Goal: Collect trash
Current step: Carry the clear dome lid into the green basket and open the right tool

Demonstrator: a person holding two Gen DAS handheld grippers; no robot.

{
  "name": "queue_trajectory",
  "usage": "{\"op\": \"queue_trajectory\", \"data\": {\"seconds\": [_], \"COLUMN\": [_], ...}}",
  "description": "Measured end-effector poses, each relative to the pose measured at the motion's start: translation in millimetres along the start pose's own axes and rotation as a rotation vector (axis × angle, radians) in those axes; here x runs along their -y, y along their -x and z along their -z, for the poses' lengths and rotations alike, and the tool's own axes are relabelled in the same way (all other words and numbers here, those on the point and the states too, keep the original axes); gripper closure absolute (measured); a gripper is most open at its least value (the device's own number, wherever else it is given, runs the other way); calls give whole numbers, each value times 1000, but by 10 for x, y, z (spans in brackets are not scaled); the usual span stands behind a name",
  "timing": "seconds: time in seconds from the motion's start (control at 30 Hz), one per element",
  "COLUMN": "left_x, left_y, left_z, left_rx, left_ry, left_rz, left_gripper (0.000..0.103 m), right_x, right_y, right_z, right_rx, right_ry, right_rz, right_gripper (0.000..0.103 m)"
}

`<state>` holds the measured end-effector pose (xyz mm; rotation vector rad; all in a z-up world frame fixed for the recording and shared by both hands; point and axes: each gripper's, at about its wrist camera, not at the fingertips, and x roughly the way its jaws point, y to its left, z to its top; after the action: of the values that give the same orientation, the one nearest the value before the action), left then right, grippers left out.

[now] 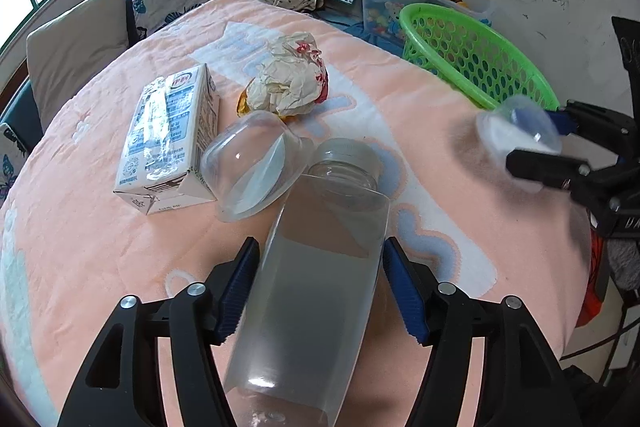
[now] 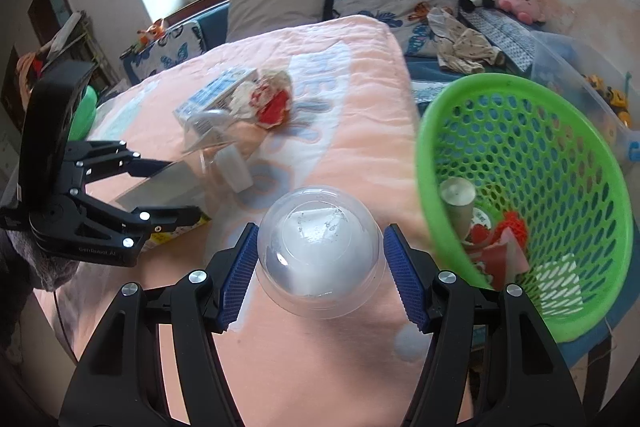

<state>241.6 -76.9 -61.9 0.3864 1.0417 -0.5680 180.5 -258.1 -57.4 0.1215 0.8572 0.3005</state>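
Inspector: Left gripper (image 1: pixel 320 283) first. Your blue pads (image 1: pixel 240 287) sit against both sides of a clear square bottle (image 1: pixel 320 291) with a clear screw cap, so you have it clamped, tilted away from the camera over the peach blanket (image 1: pixel 80 227).

Operator: And the right one?

Inspector: Right gripper (image 2: pixel 320 275) is closed on a clear dome lid (image 2: pixel 318 251), rounded side facing the camera. It hangs just beside the green mesh basket (image 2: pixel 520 147), not over its rim.

Operator: What is in the basket?

Inspector: A paper cup (image 2: pixel 460 203), red wrappers (image 2: pixel 504 239) and a white piece of paper.

Operator: What remains on the blanket?

Inspector: A milk carton (image 1: pixel 172 143) lying flat, a second clear dome lid (image 1: pixel 252 163) touching it, and a crumpled paper wrapper (image 1: pixel 292 75) just behind that lid. All three are well apart from the basket.
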Motion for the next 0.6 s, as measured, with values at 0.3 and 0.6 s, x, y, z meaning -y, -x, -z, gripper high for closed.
{"op": "queue_trajectory", "data": {"seconds": [0.3,0.6], "left_x": [58,106], "left_y": [18,238], "left_z": [21,-2], "left_rx": [20,64], "left_ry": [-3,42], "left_rz": [-29,45], "left_gripper": [44,44], "right_x": [271,744], "right_y": [137,258], "right_z": [-38,-62], "right_rx": [34,53], "right_ry": [-53,-122], "right_rz": [44,138], "right_gripper": [39,39]}}
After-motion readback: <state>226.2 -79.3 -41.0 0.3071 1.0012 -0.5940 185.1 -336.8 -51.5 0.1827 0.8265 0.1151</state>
